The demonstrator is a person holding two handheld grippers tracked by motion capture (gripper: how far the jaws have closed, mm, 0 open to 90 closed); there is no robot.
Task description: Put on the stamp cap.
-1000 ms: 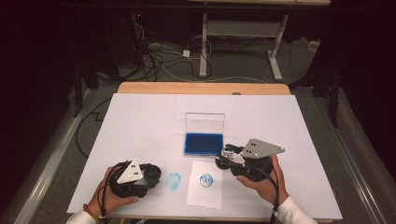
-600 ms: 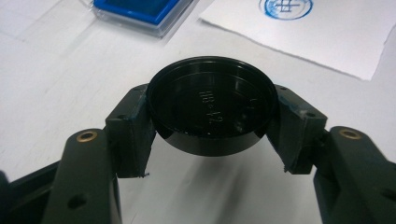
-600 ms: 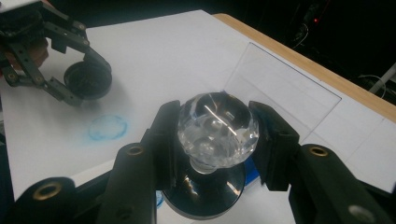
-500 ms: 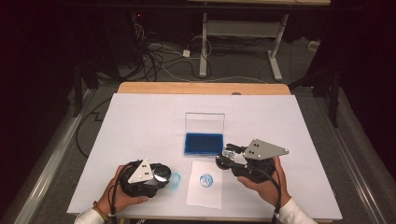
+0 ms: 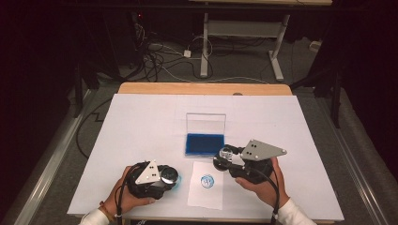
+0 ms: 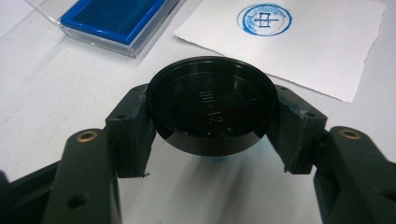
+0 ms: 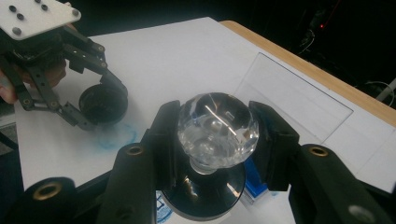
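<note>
Clamping black cap (image 6: 212, 105), faint raised marks unreadable, in left jaws; gripping stamp's glass knob (image 7: 217, 128) in right jaws; blue seal (image 6: 264, 19) illegible.

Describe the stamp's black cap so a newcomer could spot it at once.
Start at the white table, then go to the near edge, left of the slip of paper with the round blue print. The black cap sits clamped in the left gripper. It is a shallow round black disc, unlike the clear-knobbed stamp in the right gripper.
</note>
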